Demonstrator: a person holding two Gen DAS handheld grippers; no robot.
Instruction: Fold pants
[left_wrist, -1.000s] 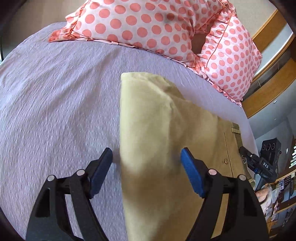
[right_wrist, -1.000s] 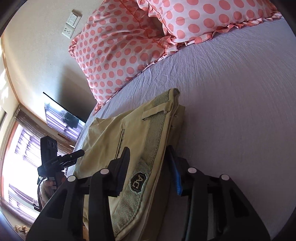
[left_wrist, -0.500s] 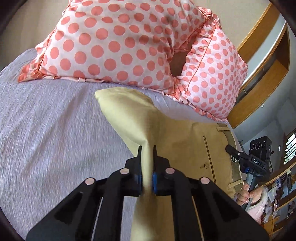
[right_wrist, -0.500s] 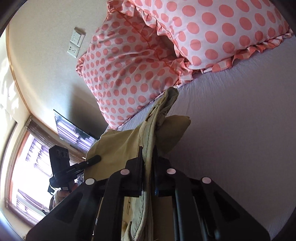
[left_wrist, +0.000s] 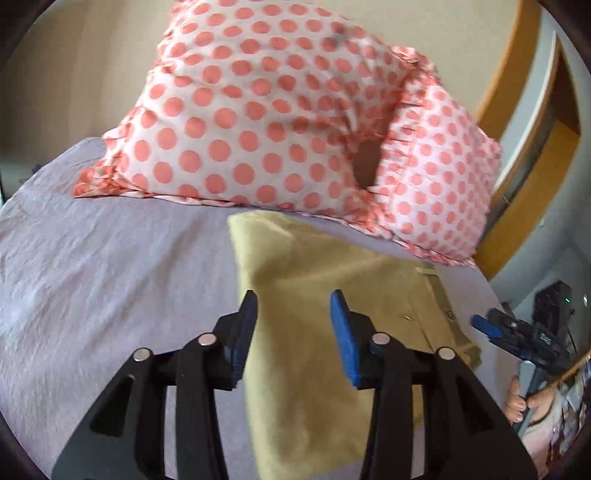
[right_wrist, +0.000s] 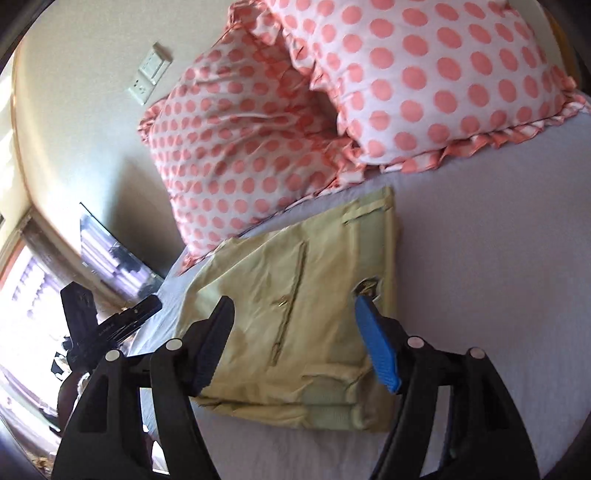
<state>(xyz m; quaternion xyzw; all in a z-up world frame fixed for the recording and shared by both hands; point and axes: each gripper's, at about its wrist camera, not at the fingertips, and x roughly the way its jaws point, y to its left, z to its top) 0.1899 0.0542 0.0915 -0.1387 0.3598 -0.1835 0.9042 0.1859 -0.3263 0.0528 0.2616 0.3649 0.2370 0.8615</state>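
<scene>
The khaki pants (left_wrist: 332, 332) lie folded flat on the lilac bed sheet (left_wrist: 110, 280), just below the pillows. My left gripper (left_wrist: 293, 332) is open and empty, hovering over the folded edge on the leg side. In the right wrist view the pants (right_wrist: 295, 314) show the waistband and a pocket with a button on top. My right gripper (right_wrist: 295, 343) is open and empty above the waistband end. The right gripper also shows in the left wrist view (left_wrist: 517, 336), held in a hand.
Two pink polka-dot pillows (left_wrist: 266, 110) lean against the wall at the head of the bed, close behind the pants. A wooden frame (left_wrist: 517, 147) stands at the right. A wall socket (right_wrist: 147, 77) and a window (right_wrist: 22, 332) lie left in the right wrist view.
Both grippers were shut on the raised pants half a second ago. They have opened and let go, and the pants now lie flat and folded on the bed.
</scene>
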